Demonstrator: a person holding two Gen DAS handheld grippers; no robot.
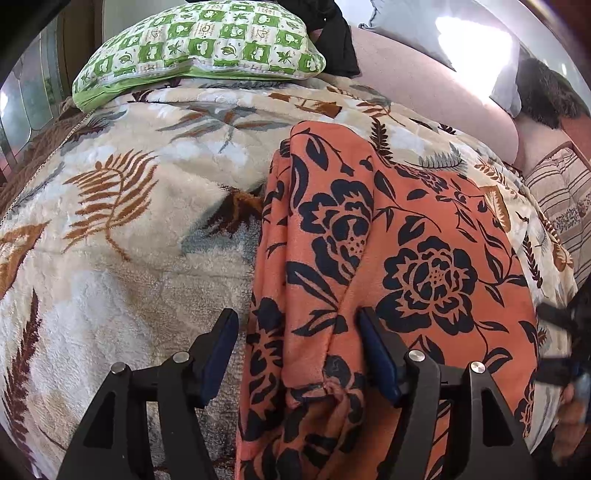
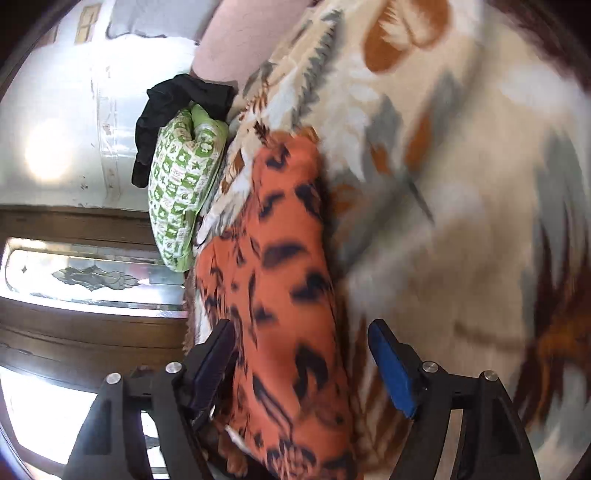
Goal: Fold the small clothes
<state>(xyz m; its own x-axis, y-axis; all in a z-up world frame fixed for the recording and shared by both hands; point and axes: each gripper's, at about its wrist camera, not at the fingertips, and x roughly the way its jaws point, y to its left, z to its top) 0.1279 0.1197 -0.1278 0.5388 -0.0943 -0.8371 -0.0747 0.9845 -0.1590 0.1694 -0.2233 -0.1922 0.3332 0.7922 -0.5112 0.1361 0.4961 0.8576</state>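
Observation:
An orange garment with a black flower print (image 1: 406, 240) lies folded lengthwise on a cream fleece blanket (image 1: 110, 258). My left gripper (image 1: 299, 332) stands open over its near left fold, one finger off the cloth's edge and the other resting on the print. The right wrist view is blurred. In it the same orange garment (image 2: 280, 258) runs between the spread fingers of my right gripper (image 2: 303, 343), which is open with no pad pressing on it. At the right edge of the left wrist view my right gripper (image 1: 565, 332) shows as a dark blur beside the garment.
A green checked pillow (image 1: 199, 44) and a black cloth (image 1: 340, 40) sit at the blanket's far end. A pink sheet (image 1: 424, 85) and grey pillow (image 1: 406, 29) lie beyond. Dark wooden furniture with glass panels (image 2: 92, 277) borders the bed.

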